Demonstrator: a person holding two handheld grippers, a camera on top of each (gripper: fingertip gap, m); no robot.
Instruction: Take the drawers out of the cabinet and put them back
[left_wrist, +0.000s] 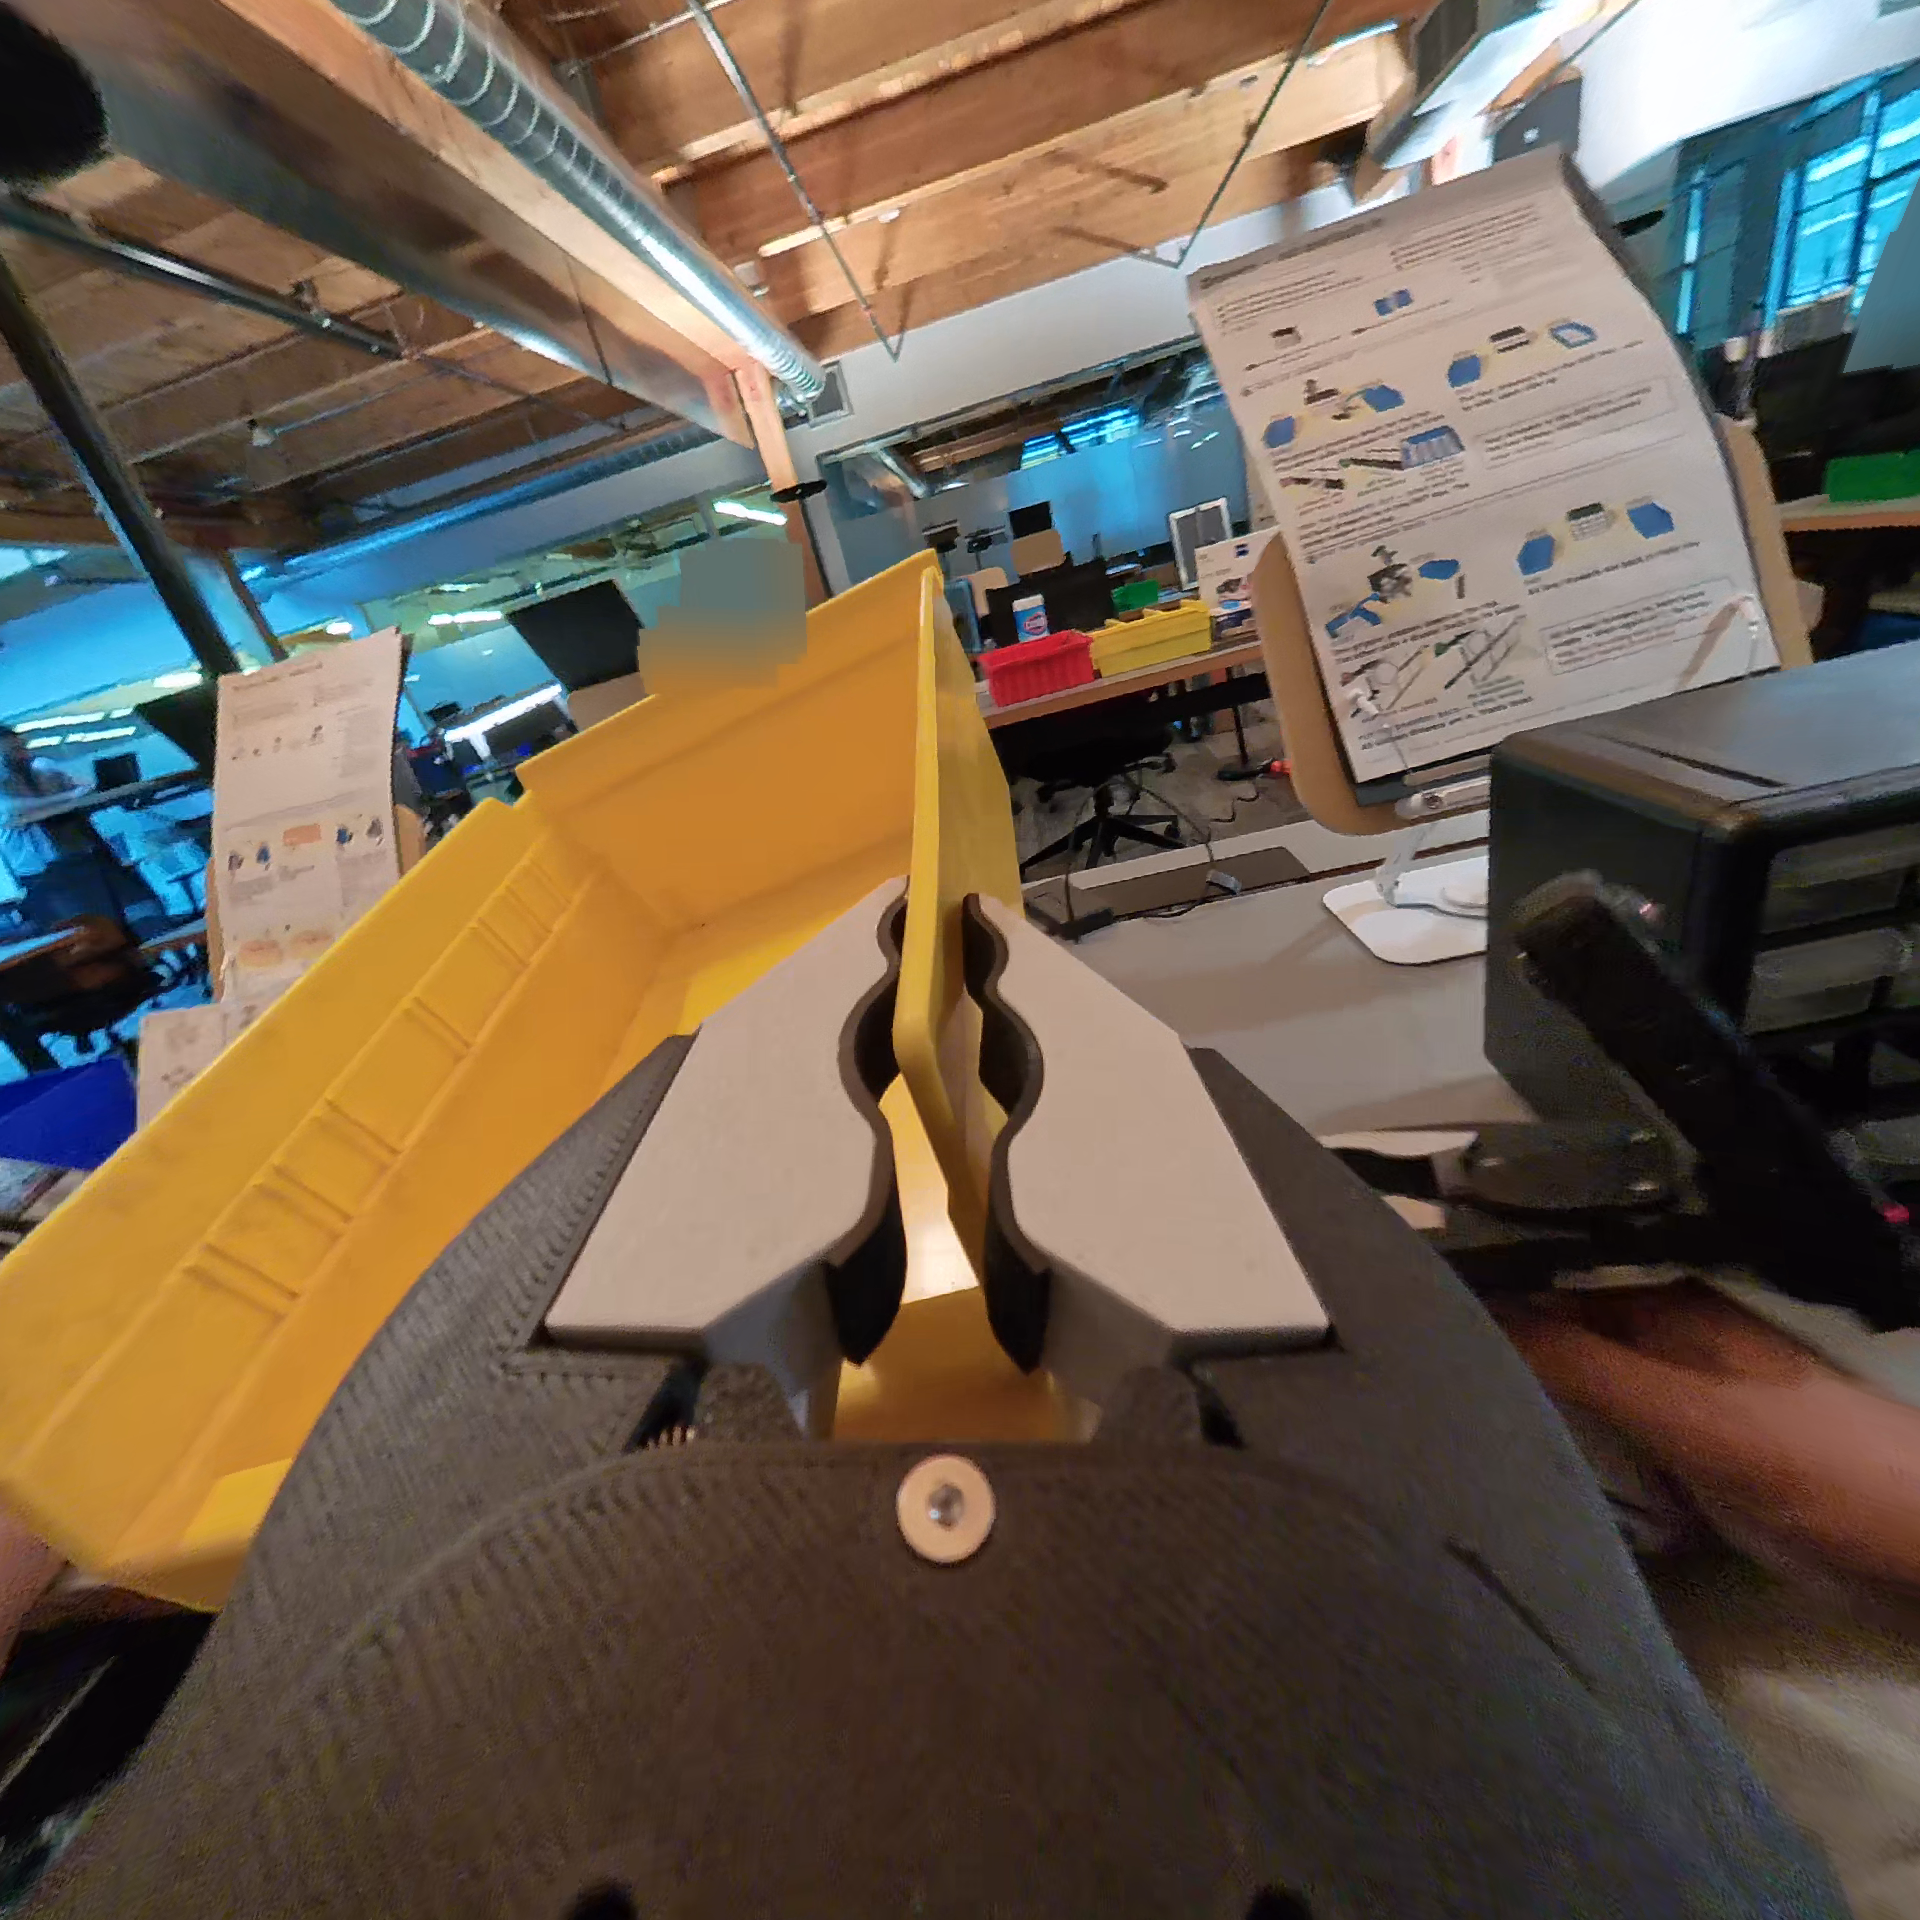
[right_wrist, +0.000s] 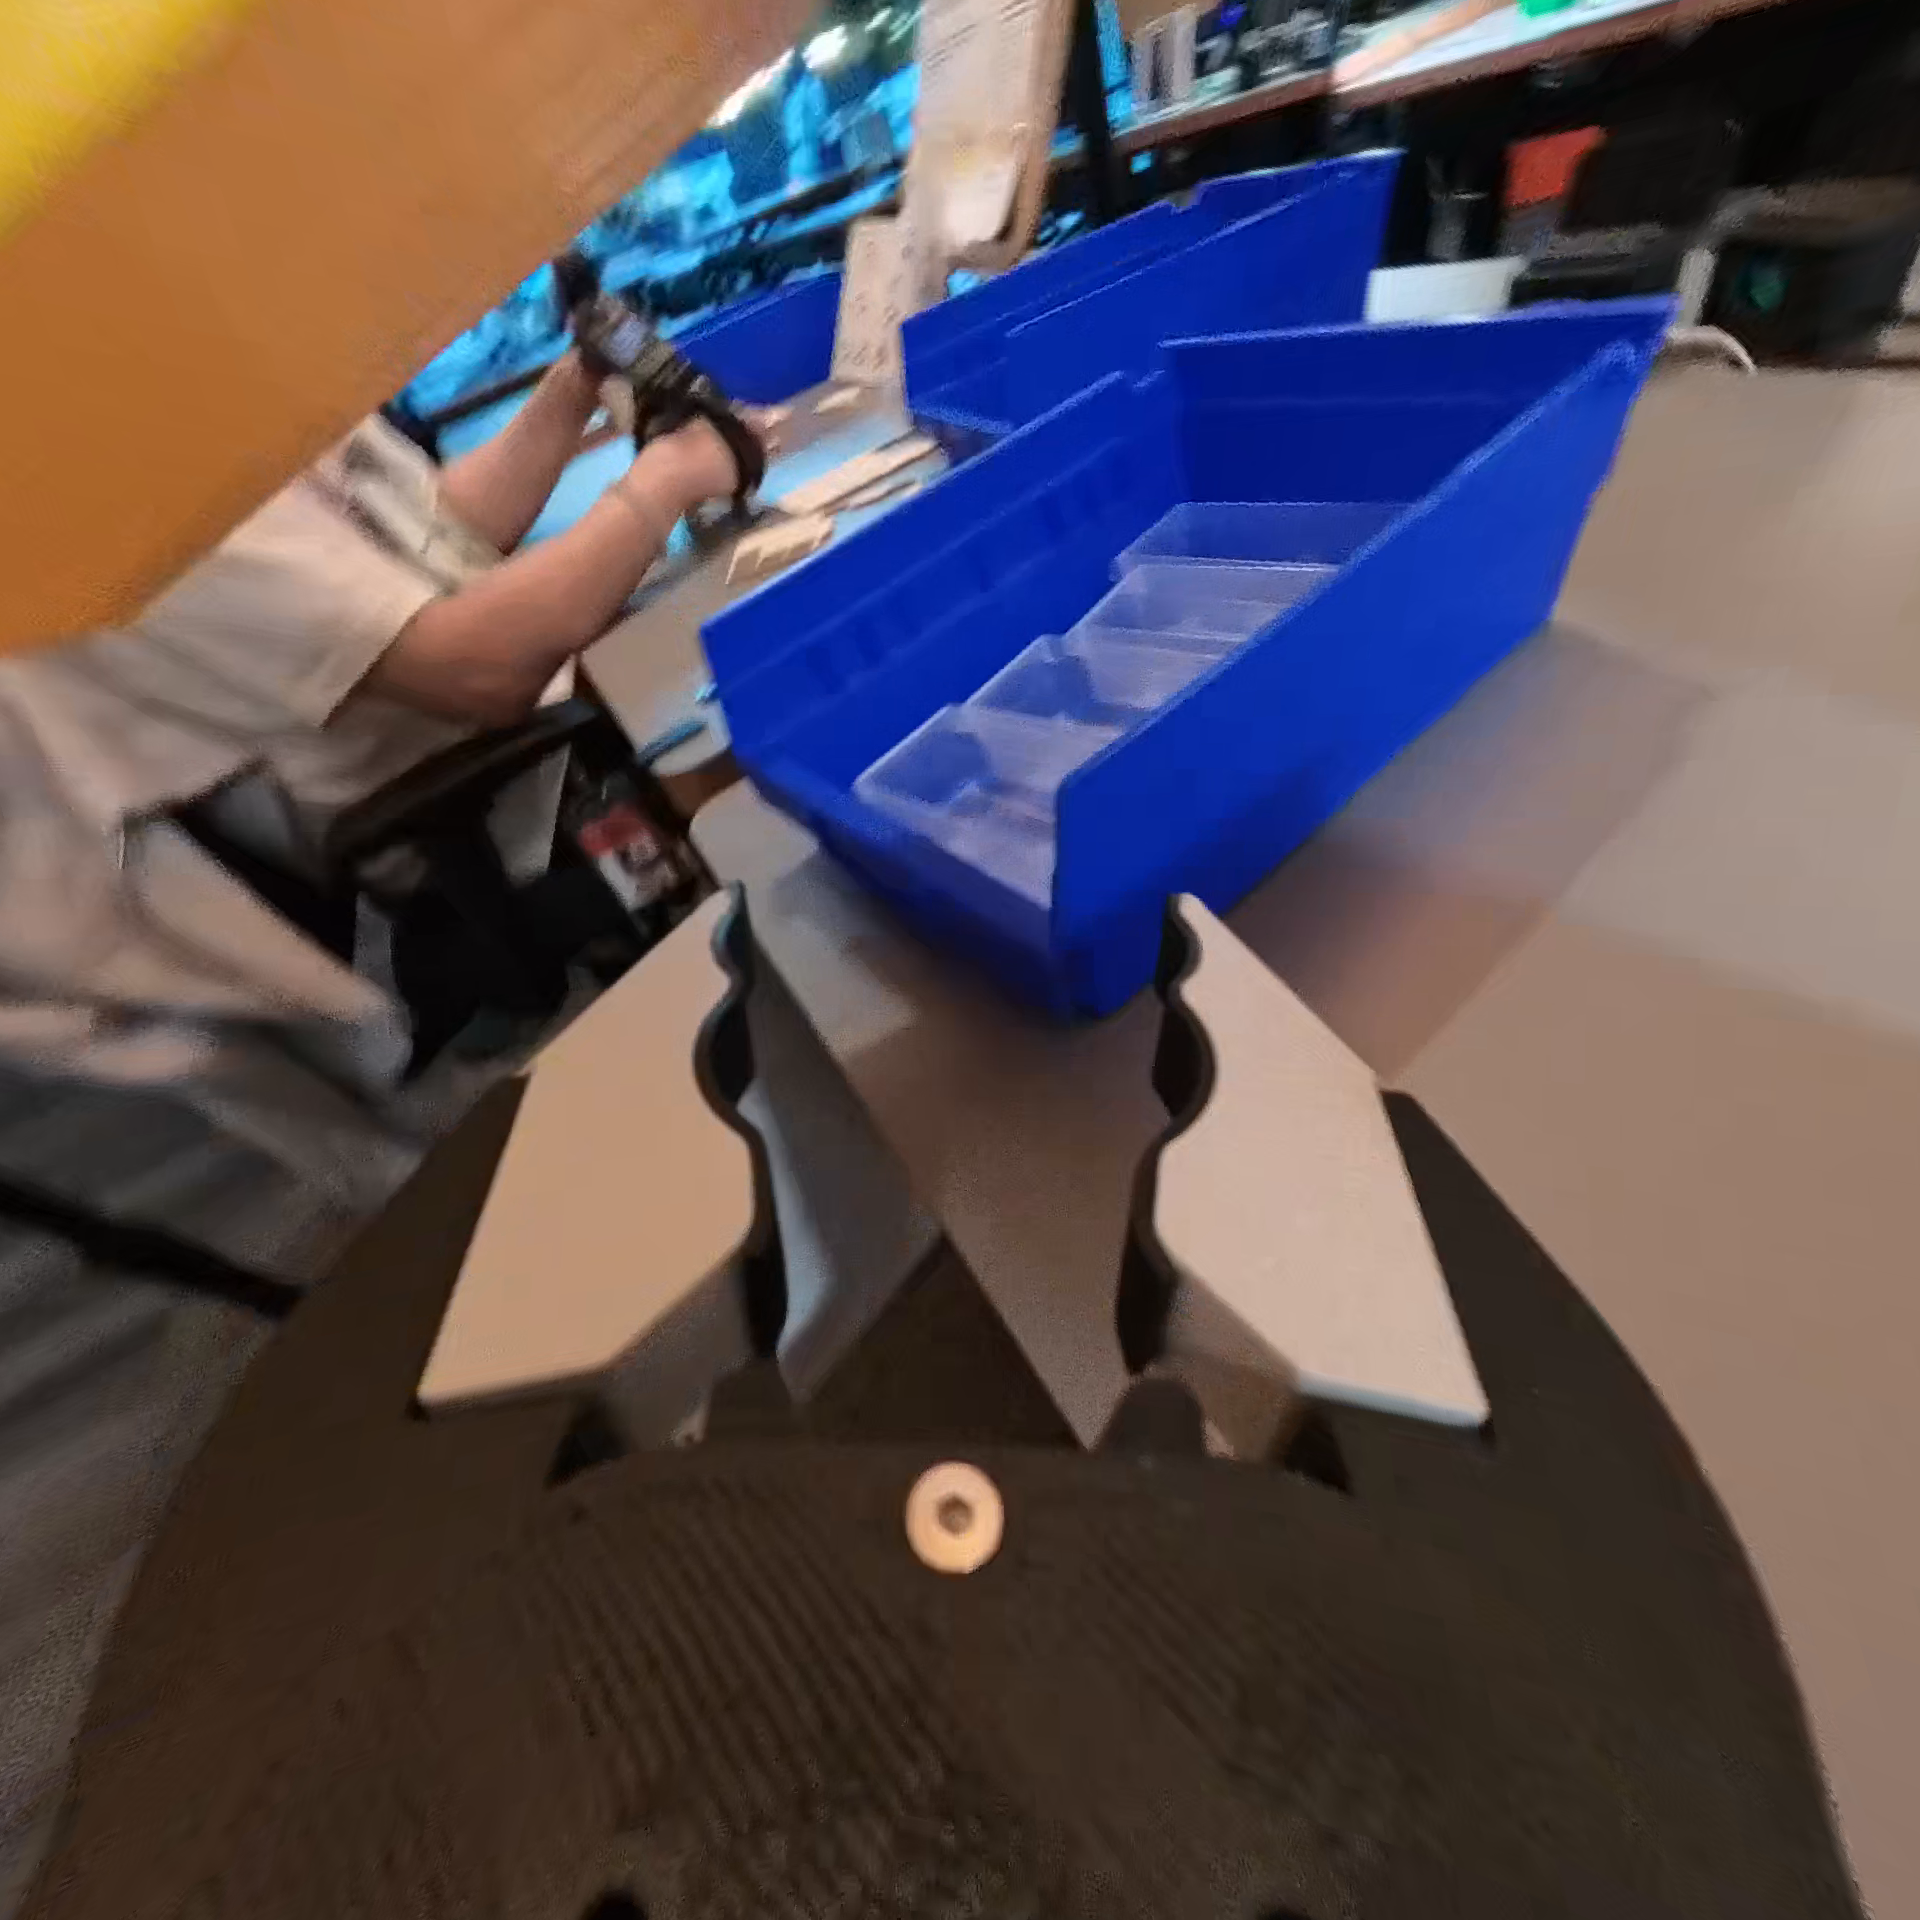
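My left gripper (left_wrist: 930, 909) is shut on the right side wall of a yellow bin (left_wrist: 343, 1081) and holds it tilted up off the table. A black cabinet (left_wrist: 1714, 821) with small clear drawers (left_wrist: 1829, 883) stands to the right on the table; the other gripper (left_wrist: 1621, 1018) shows dark in front of it. My right gripper (right_wrist: 951, 914) is open and empty above the table edge. Just ahead of it a blue bin (right_wrist: 1226, 644) holds several clear drawers (right_wrist: 1039, 686) in a row. The yellow bin's underside (right_wrist: 260, 260) fills the upper left, blurred.
A second blue bin (right_wrist: 1143, 260) lies behind the first. A person's arms and sleeve (right_wrist: 343, 582) are at the left. An instruction sheet on a stand (left_wrist: 1475, 457) rises behind the grey table (left_wrist: 1299, 997). Red and yellow bins (left_wrist: 1091, 649) sit on a far bench.
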